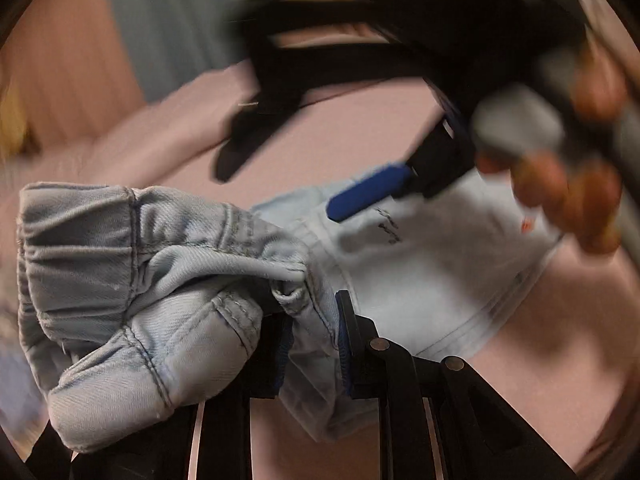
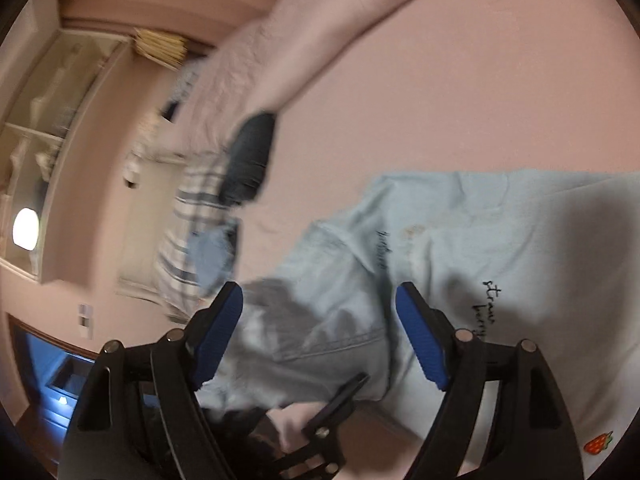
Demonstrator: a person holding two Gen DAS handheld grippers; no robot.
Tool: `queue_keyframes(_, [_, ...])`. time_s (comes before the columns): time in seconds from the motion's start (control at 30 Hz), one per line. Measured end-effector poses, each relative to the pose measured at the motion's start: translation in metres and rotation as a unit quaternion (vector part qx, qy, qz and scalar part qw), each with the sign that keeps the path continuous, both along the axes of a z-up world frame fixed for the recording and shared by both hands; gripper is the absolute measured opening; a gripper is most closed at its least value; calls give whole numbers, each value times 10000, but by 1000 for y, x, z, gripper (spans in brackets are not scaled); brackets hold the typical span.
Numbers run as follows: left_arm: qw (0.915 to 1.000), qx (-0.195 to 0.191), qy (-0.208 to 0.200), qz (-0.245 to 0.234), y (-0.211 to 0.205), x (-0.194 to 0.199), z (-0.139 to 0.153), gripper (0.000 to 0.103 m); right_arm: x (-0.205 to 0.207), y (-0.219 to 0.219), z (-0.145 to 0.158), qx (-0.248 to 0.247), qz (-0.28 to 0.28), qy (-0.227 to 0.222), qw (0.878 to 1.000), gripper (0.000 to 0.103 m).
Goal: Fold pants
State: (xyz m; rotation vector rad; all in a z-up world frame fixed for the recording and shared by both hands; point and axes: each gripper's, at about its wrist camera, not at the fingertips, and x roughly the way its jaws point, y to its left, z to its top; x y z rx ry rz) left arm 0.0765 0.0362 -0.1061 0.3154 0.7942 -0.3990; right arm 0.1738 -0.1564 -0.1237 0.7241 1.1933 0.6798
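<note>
Two grippers are at work on the pants [image 1: 420, 272], which lie on a pink bed [image 2: 440, 92]. The left gripper [image 1: 312, 344] is clamped on a bunched end of the pants, at about 6 o'clock in the left wrist view. The cloth is squeezed tight between its blue pads [image 1: 342, 344], and the held end [image 1: 132, 288] is lifted and flops toward 9 o'clock. The rest of the pants is spread flat toward 3 o'clock.

The right gripper [image 2: 320, 344] is spread wide with nothing pinched. Flat cloth is seen between its fingers, but the pads are not pressed on it. In the left wrist view it is seen blurred at 1 o'clock, held by a hand [image 1: 572, 184], just above the flat part.

The step in hand looks like a fold of the lifted end over the flat part. To do it well, the end should be kept gripped and carried low and straight. The flat part should be held down or smoothed by the right gripper, so no bumps are made. The edges should be lined up before the cloth is let go.
</note>
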Motion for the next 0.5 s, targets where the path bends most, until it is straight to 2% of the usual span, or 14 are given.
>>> queue_keyframes(0.1, [9942, -919, 410, 387, 50, 8, 3, 17, -5, 21, 3, -85, 170, -154, 9997, 80])
queue_keyframes(0.13, [9859, -1404, 678, 611, 77, 15, 2, 18, -5, 23, 3, -102, 161, -182, 9997, 80])
queue_keyframes(0.17, [9788, -1683, 827, 819, 95, 18, 1, 18, -5, 28, 4, -156, 148, -214, 9995, 80])
queue_keyframes(0.2, [9673, -2021, 1004, 1161, 121, 21, -1, 20, -7, 32, 4, -233, 154, -230, 9993, 80])
queue_keyframes(0.23, [9570, -2287, 1155, 1362, 139, 19, -3, 29, -4, 32, 3, -293, 157, -228, 9992, 80])
queue_keyframes(0.27, [9396, -2697, 1421, 1553, 161, 15, -7, 34, -5, 36, 1, -382, 168, -229, 9989, 80])
queue_keyframes(0.3, [9202, -3090, 1695, 1702, 180, 9, -14, 54, -6, 39, 0, -417, 194, -225, 9987, 80])
queue_keyframes(0.33, [9047, -3373, 1884, 1796, 191, 3, -19, 73, -7, 44, 0, -428, 232, -215, 9986, 80])
queue_keyframes(0.37, [8810, -3763, 2071, 1982, 207, -8, -28, 76, -5, 48, -1, -424, 267, -213, 9985, 80])
queue_keyframes(0.43, [8438, -4344, 2233, 2225, 226, -26, -41, 76, -2, 45, -2, -436, 325, -230, 9983, 80])
queue_keyframes(0.47, [8181, -4710, 2284, 2379, 235, -35, -50, 76, -4, 46, -2, -471, 357, -259, 9979, 80])
queue_keyframes(0.5, [7983, -4984, 2302, 2476, 241, -38, -55, 76, -6, 51, 0, -512, 408, -310, 9974, 80])
